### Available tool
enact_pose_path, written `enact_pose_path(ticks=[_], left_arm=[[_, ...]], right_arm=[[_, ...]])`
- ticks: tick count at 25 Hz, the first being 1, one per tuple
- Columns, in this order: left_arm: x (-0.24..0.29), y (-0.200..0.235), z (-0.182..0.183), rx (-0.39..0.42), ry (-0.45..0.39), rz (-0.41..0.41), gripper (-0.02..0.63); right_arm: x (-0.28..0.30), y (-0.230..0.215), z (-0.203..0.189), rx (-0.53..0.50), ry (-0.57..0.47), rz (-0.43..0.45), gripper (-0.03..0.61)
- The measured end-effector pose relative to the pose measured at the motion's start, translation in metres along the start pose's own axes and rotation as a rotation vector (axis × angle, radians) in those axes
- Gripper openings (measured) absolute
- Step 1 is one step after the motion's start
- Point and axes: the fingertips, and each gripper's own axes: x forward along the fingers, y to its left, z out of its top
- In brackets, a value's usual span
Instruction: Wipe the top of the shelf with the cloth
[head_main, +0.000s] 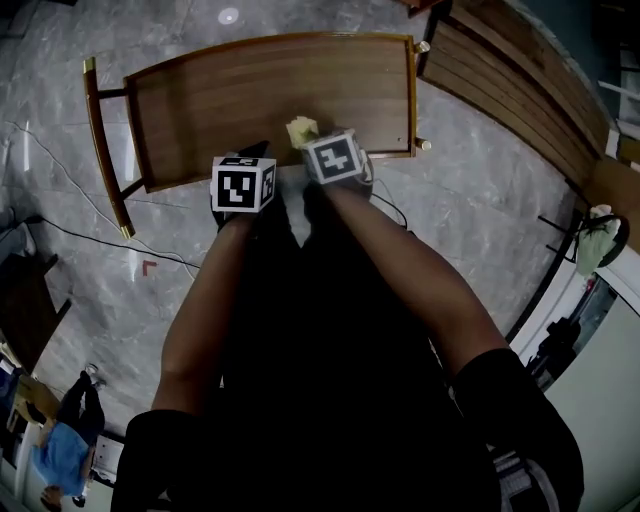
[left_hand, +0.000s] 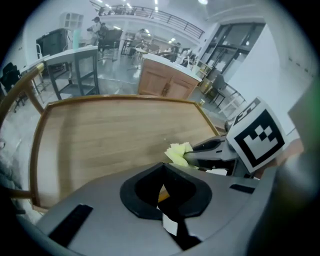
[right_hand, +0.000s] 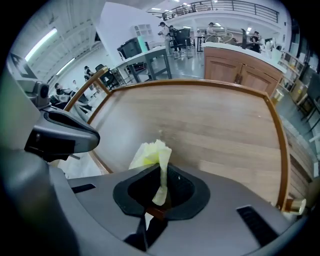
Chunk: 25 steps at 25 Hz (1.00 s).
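nearest, two grippers sit side by side; the left gripper (left_hand: 167, 200) has its jaws together on nothing; the right gripper (right_hand: 159, 192) pinches the one yellow cloth (right_hand: 150, 152), a crumpled wad poking past its tips over the near edge of the shelf top (head_main: 270, 95); beyond stretches that single wooden top, bare and dry-looking; by this showing the wipe is barely begun, with nearly the whole surface left to cover.

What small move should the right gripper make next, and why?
Probably lower the right gripper so the yellow cloth presses on the shelf top. It is clamped in the jaws at the near edge, and contact with the wood is not clear.
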Motion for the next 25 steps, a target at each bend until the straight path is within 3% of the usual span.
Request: enact_pose_path(ticks=[11, 17, 25], left_arm=[[0.047, -0.084, 0.039, 0.087, -0.01, -0.079, 0.009], [0.066, -0.116, 0.049, 0.115, -0.002, -0.113, 0.009], [0.072, -0.14, 0.058, 0.129, -0.006, -0.133, 0.009]], right_arm=[[-0.038, -0.099, -0.038, 0.047, 0.013, -0.117, 0.041], [-0.059, -0.145, -0.053, 0.013, 0.019, -0.214, 0.041], [-0.066, -0.155, -0.054, 0.02, 0.014, -0.231, 0.04]])
